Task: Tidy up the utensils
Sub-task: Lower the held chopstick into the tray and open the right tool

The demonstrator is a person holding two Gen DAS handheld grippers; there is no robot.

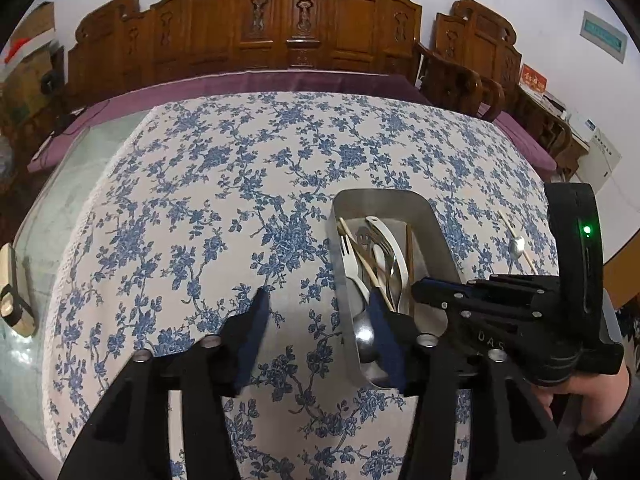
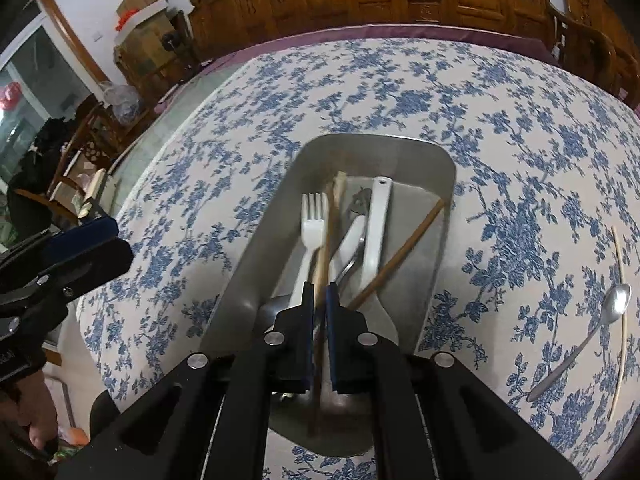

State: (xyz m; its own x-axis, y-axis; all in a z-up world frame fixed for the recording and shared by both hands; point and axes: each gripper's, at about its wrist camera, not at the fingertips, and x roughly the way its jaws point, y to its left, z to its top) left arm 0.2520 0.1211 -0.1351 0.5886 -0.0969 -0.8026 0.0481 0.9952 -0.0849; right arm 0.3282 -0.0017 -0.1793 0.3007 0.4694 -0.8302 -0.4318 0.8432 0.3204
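Observation:
A steel tray point(image 2: 420, 160) sits on the blue-flowered tablecloth point(image 2: 400, 80). In it lie a white fork point(image 2: 314, 220), a white ladle point(image 2: 378, 216), a dark chopstick point(image 2: 404, 252) and a metal spoon point(image 1: 364, 336). My right gripper point(image 2: 320, 294) hangs over the tray's near end, shut on a pale wooden chopstick point(image 2: 326, 240) that runs lengthwise into the tray. My left gripper point(image 1: 318, 300) stands open just left of the tray, only cloth between its fingers. Its right finger overlaps the tray's left wall. A metal spoon point(image 2: 616, 300) and a pale chopstick point(image 2: 622, 320) lie on the cloth to the right.
Carved wooden benches point(image 1: 300, 20) with a purple cushion point(image 1: 240, 84) line the far side. Bare glass tabletop point(image 1: 60, 184) shows left of the cloth, with a small wooden object point(image 1: 14, 292) on it. A hand point(image 1: 584, 392) grips the right gripper's handle.

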